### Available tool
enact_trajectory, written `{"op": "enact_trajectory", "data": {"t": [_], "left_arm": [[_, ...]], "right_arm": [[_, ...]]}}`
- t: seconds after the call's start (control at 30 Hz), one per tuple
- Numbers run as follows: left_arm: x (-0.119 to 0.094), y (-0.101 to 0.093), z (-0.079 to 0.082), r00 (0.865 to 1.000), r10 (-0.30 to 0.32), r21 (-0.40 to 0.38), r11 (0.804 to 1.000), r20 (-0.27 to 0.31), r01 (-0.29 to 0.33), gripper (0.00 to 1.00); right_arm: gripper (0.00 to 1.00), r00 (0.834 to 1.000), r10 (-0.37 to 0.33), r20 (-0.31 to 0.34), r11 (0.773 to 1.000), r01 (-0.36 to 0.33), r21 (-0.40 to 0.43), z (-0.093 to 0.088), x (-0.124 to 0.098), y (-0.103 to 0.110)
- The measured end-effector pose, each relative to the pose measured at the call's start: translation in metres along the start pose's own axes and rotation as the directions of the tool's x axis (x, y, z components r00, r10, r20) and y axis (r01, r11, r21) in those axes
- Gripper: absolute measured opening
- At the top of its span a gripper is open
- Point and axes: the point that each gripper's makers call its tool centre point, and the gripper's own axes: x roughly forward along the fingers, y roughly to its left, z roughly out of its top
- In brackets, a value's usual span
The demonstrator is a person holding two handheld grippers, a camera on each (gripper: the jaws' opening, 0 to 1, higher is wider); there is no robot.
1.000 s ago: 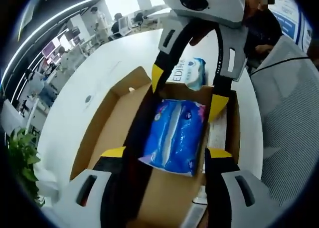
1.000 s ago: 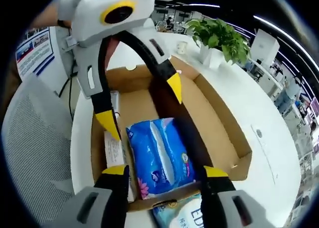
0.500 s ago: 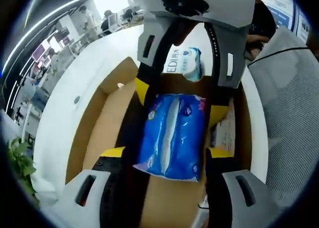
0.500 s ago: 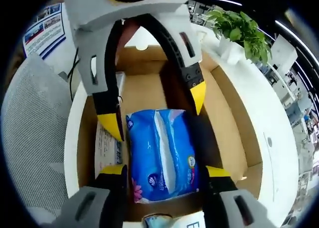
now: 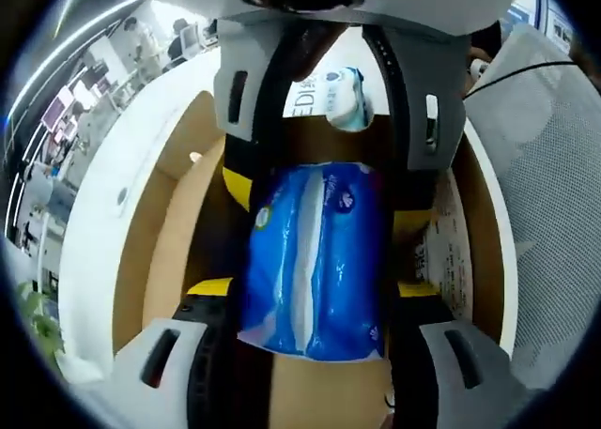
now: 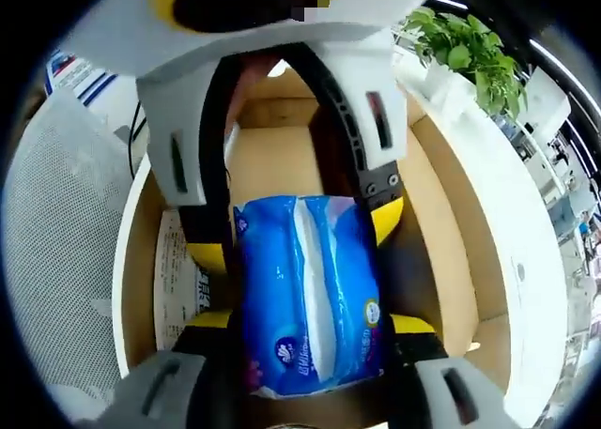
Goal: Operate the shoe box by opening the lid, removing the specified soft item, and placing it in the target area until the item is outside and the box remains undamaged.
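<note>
Inside the open shoe box (image 5: 150,260) on the white counter (image 5: 103,194), the blue tissue pack (image 5: 315,251) lies between both grippers' wide-spread fingers. It looks light, soft and slippery; pinching its long sides seems safest.

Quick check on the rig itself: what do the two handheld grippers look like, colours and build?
Both match. The left gripper has pale grey housings with dark slots, black arms and yellow fingertips. The right gripper has the same grey shells, black arms and yellow tips. Each reaches into the other's view, with a white body above; the left's carries a yellow ring.
</note>
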Motion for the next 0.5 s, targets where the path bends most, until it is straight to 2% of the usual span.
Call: {"op": "enact_trajectory", "data": {"t": [0.13,0.3,0.4,0.5], "left_arm": [[0.004,-0.006,-0.005,1.0,-0.007,0.02,1.0,-0.016,0.007,0.62],[-0.003,-0.014,-0.009,0.999,-0.031,0.044,0.999,-0.018,0.031,0.59],[-0.007,-0.02,-0.014,0.999,-0.044,0.053,0.998,-0.017,0.045,0.57],[-0.012,-0.028,-0.018,0.998,-0.061,0.072,0.995,-0.021,0.062,0.57]], "right_arm": [[0.6,1.0,0.016,0.02,0.999,-0.016,0.029,0.0,-0.002,0.005],[0.59,0.999,0.026,0.045,0.999,-0.027,0.029,0.003,-0.004,0.012],[0.55,0.996,0.062,0.062,0.998,-0.061,-0.007,0.007,-0.007,0.024],[0.54,0.996,0.059,0.067,0.998,-0.057,-0.036,0.01,-0.006,0.031]]}}
